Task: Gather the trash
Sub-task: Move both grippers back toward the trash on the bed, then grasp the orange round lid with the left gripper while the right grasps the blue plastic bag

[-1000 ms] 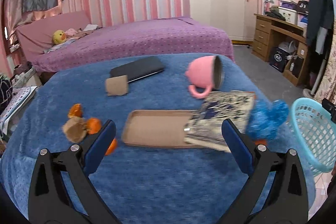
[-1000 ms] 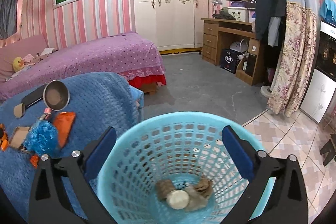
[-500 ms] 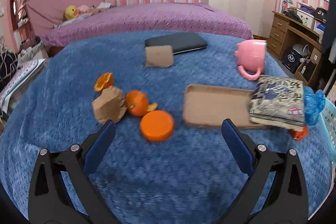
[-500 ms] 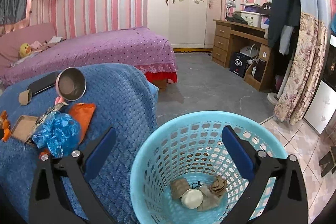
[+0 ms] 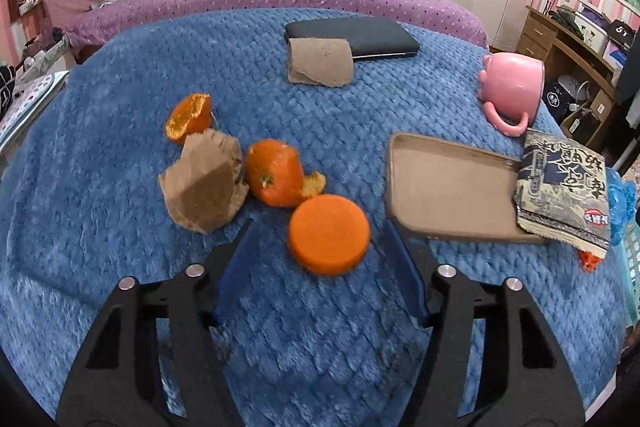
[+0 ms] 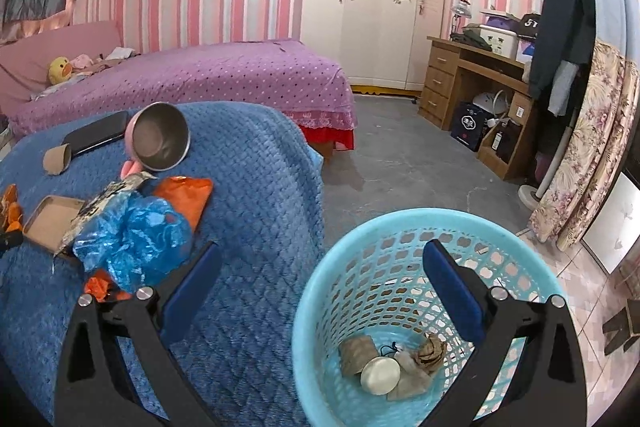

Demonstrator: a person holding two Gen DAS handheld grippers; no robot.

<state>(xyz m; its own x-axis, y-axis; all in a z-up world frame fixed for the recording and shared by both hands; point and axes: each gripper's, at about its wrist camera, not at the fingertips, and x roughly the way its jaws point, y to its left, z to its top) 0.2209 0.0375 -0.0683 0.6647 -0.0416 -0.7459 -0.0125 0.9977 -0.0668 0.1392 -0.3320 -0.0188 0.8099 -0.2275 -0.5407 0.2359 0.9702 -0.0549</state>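
My left gripper [image 5: 320,227] is open, its fingers on either side of a round orange lid [image 5: 329,229] lying on the blue blanket [image 5: 120,255]. Just beyond lie an orange peel [image 5: 276,173], a crumpled brown paper scrap [image 5: 204,187], another peel [image 5: 189,117] and a cardboard tube [image 5: 320,67]. My right gripper [image 6: 320,259] is open and empty, above the near rim of the light-blue basket [image 6: 532,267], which holds several bits of trash [image 6: 392,363]. A crumpled blue plastic bag [image 6: 132,243] and an orange wrapper [image 6: 188,195] lie at the blanket's right end.
A flat cardboard tray [image 5: 452,187], a printed snack packet [image 5: 564,195], a tipped pink mug [image 5: 512,91] and a black case [image 5: 360,37] also lie on the blanket. A purple bed [image 6: 200,79] is behind, with a wooden desk [image 6: 472,75] and bare floor to the right.
My left gripper has moved left and down onto the orange lid, with its jaws narrowed around it. My right gripper has shifted left and back from over the basket, still open.
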